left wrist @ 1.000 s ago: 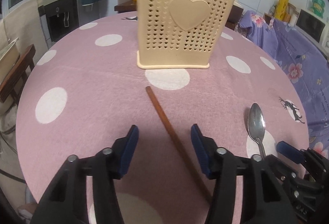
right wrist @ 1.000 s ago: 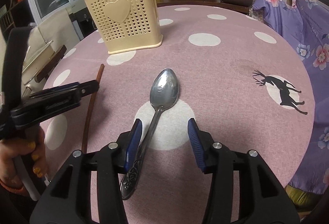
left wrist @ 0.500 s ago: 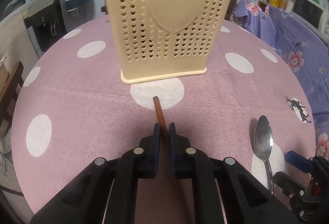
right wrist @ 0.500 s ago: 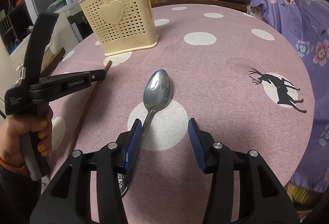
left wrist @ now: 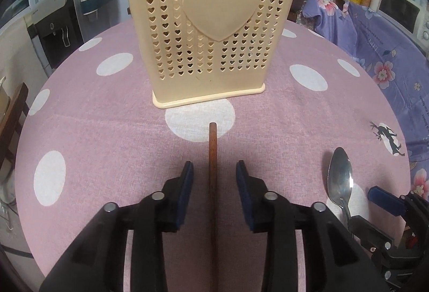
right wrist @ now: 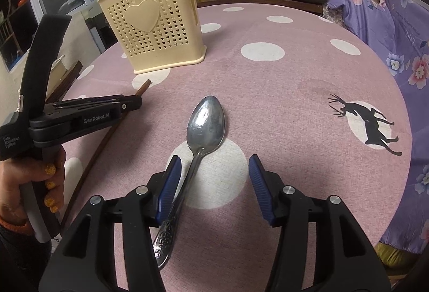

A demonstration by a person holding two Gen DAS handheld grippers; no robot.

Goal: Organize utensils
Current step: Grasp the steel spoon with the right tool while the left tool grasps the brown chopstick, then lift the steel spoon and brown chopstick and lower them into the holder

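Left gripper just reopened astride chopstick at frame centre, right gripper parted around spoon handle hugging left pad: off-centre closure risks pivoting or slipping.

Chopstick on the table before the holder, spoon to its right.

Cut-off ends and screened holder contents

The chopstick is running off the left wrist view's bottom edge, its near end unseen; in the right wrist view the left gripper is covering its middle. The holder is losing its top rim to the frame edge, its contents showing only as blurs behind the holes. The right gripper is hiding the spoon handle.
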